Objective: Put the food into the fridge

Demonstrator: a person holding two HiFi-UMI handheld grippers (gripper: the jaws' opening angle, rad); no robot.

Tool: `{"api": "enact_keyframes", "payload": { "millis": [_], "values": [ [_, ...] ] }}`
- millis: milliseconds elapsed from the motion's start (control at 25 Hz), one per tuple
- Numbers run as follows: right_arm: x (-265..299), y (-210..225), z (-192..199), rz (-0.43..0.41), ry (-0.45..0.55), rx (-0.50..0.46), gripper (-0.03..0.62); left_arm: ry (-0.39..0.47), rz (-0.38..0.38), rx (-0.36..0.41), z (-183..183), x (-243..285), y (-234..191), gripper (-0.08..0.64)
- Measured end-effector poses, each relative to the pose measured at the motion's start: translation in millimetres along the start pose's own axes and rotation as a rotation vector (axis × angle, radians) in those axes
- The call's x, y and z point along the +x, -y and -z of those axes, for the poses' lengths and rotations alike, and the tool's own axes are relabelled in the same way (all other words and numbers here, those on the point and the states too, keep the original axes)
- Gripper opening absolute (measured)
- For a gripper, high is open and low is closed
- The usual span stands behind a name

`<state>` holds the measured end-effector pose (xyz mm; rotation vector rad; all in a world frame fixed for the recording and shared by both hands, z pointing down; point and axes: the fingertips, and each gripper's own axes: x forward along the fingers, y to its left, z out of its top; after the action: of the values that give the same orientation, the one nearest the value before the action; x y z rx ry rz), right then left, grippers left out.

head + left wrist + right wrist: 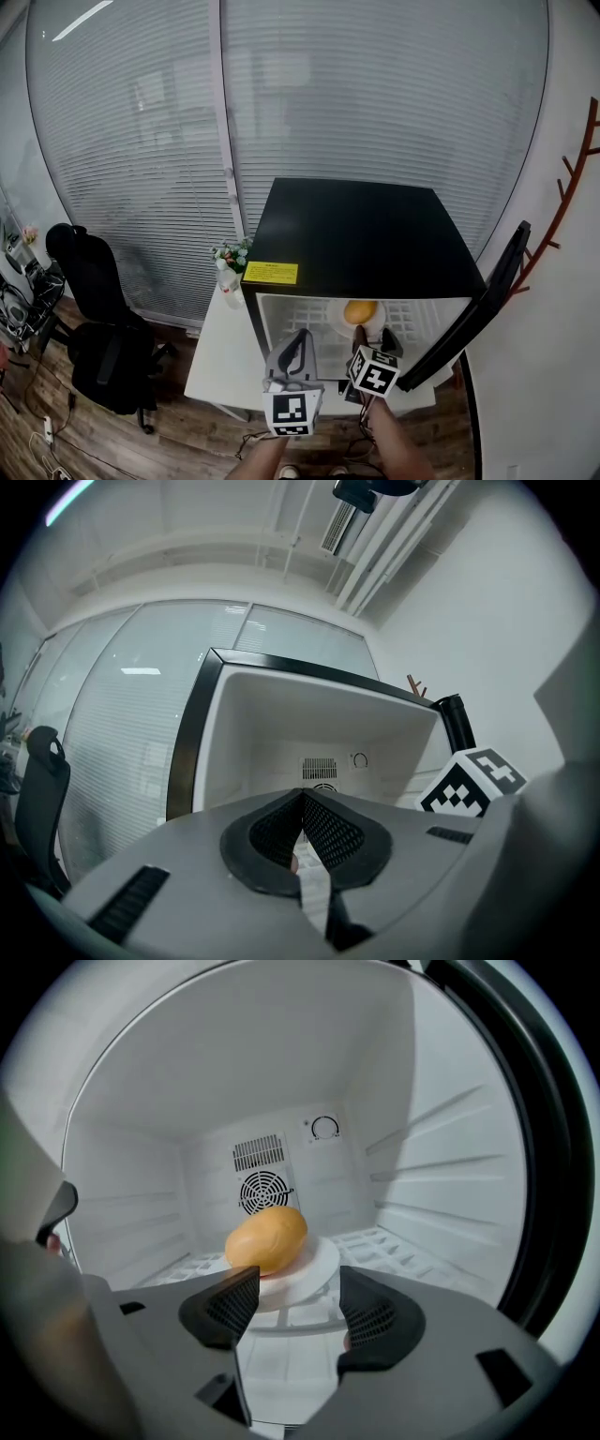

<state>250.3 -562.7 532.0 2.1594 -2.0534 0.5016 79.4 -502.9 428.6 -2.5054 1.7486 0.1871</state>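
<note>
Head view: the black fridge (356, 230) is found open, with the food (360, 311) set on a white plate (335, 321) on the shelf inside.

Left gripper view: the left gripper (302, 801) is seen with jaws closed together, nothing between them.

Right gripper view: the right gripper (298, 1299) is seen with jaws spread apart and empty. The food lies just beyond them.

Bright, even light, fisheye-warped, dark-vignetted edges

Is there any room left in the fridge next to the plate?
Yes. The white shelf is bare right of the plate, up to the ribbed wall, and left of it too. The front middle is crowded: the right gripper, jaws open, sits there.
</note>
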Motion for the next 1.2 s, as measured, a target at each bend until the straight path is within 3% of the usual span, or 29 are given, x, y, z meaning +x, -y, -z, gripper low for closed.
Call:
{"api": "enact_keyframes", "payload": {
  "millis": [160, 320, 760, 960, 1120, 1200],
  "values": [
    [-6, -1, -8, -0.009, 0.070, -0.079, 0.262, -0.004, 0.001, 0.002, 2, 1, 0, 0.025],
    [-24, -12, -23, -0.075, 0.164, -0.124, 0.262, -0.008, -0.001, 0.002, 4, 2, 1, 0.025],
    [-115, -32, -77, -0.205, 0.426, -0.220, 0.250, 0.004, 0.023, 0.013, -2, -6, 15, 0.025],
    [-150, -35, -89, -0.241, 0.515, -0.230, 0.142, 0.021, 0.029, 0.009, -8, -15, 23, 0.026],
    [-163, -35, -88, -0.251, 0.529, -0.225, 0.049, 0.011, 0.031, 0.025, -6, -24, 27, 0.025],
    [-165, -33, -86, -0.262, 0.525, -0.205, 0.035, 0.018, 0.033, 0.034, -6, -29, 29, 0.026]
  ]
}}
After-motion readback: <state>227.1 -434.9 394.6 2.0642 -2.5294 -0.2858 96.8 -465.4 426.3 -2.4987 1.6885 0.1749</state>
